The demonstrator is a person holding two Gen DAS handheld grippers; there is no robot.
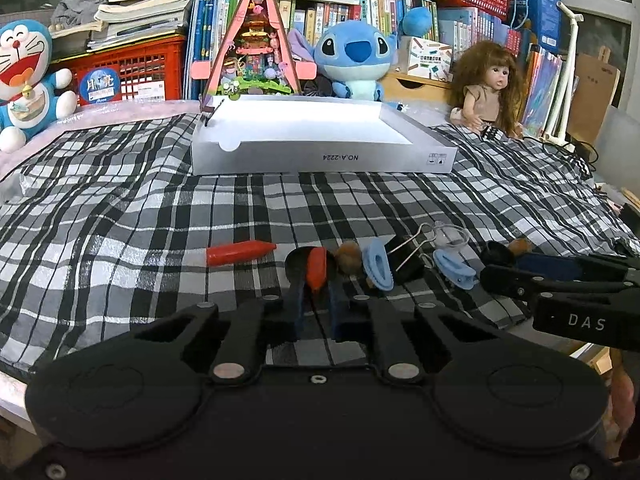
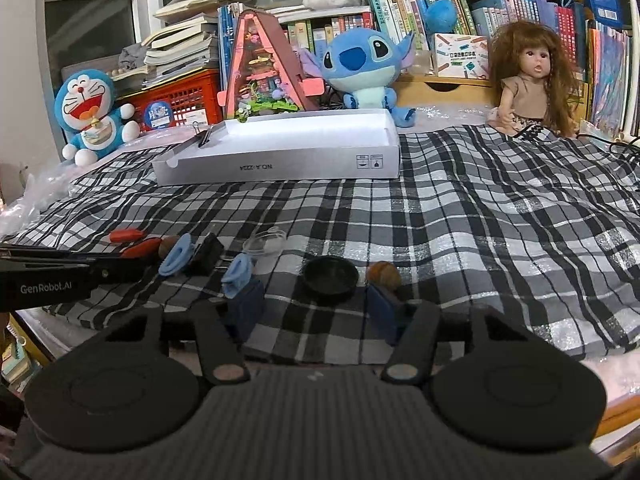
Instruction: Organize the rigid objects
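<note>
Left gripper point(image 1: 316, 280) pinches an orange crayon point(image 1: 316, 268) just above the plaid cloth point(image 1: 160, 216), beside a second crayon point(image 1: 240, 253). Right gripper point(image 2: 318, 300) stands spread around a black lid point(image 2: 330, 278), its pads not seen pressing it; a brown nut point(image 2: 384, 274) sits beside one finger. Blue clips point(image 2: 176, 254), a binder clip point(image 2: 208, 256) and a clear cup point(image 2: 266, 242) lie between. Farther back rests a white box point(image 2: 280, 166).
</note>
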